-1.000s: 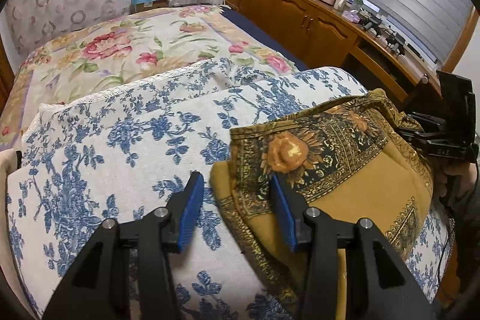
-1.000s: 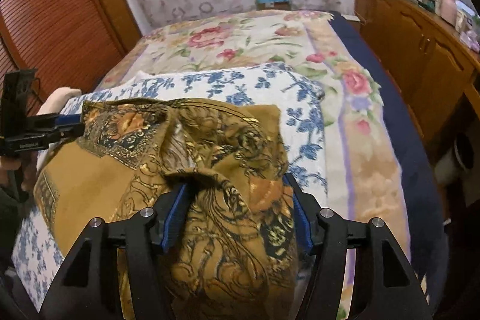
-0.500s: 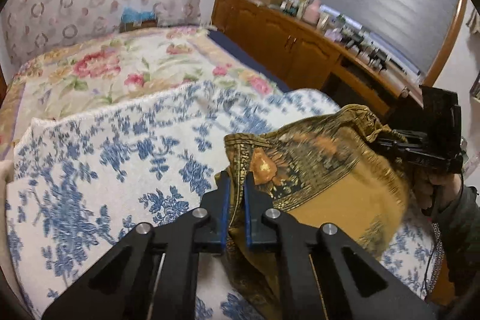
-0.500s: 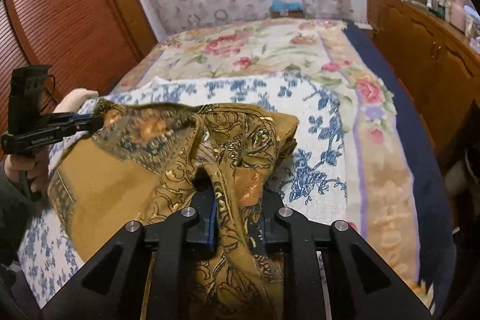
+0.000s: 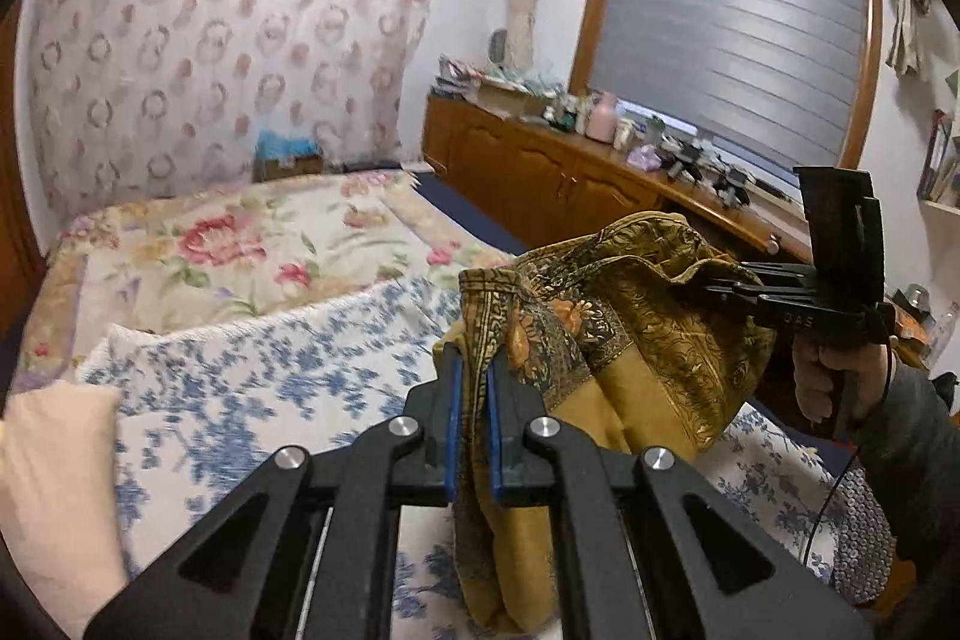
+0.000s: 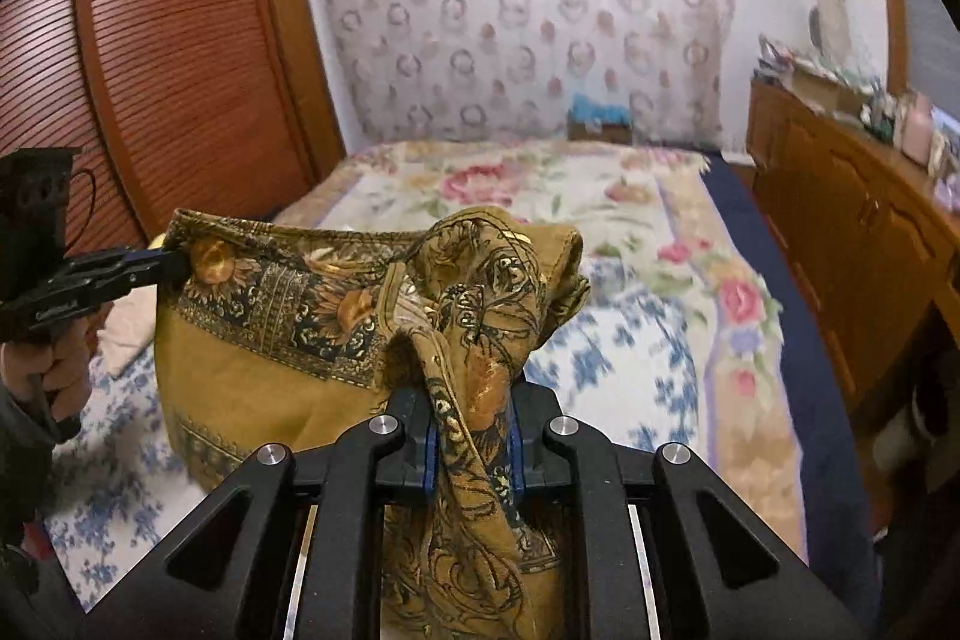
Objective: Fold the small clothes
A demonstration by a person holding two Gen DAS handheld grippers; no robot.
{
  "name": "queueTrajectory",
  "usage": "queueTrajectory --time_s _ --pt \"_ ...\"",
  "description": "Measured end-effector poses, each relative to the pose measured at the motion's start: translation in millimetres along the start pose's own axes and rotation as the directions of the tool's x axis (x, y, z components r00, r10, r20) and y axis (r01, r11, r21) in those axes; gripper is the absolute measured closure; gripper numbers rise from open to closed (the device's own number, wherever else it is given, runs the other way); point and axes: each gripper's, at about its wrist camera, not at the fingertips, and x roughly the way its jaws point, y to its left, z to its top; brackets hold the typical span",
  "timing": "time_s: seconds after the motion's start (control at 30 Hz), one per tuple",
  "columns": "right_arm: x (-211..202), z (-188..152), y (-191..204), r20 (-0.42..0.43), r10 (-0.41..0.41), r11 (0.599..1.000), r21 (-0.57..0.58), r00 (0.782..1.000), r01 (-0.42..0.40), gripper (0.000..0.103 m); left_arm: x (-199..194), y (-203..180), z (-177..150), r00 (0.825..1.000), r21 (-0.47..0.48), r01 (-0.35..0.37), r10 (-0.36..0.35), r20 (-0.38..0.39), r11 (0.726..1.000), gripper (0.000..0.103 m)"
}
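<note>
Left wrist view shows the left gripper point(image 5: 471, 424) and right gripper point(image 5: 714, 283) clamped on the cloth's point(image 5: 648, 340) corners; it looks light, limp, best held by edges.

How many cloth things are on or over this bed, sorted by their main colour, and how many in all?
Mustard-gold: 1, the patterned garment, held up by both grippers
Blue-and-white: 1, the floral cloth spread beneath it
Pink-and-cream: 1, the rose bedspread behind
Pale peach: 1, the pillow at the near edge
Total: 4
</note>
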Motion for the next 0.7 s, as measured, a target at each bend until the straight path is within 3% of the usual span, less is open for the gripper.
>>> queueTrajectory --time_s 0.3,0.7 --pt "32.6 44.2 49.5 0.007 0.073 0.989 -0.132 0.997 -0.071 0.089 -54.6 41.2 -4.3 0.987 -0.042 -0.144 0.146 0.071 0.989 0.099" --pt "83.5 91.5 137.2 -0.012 0.169 0.938 -0.305 0.986 -0.165 0.089 -114.8 102.9 -29.8 0.937 -0.128 -0.31 0.325 0.125 0.942 0.099"
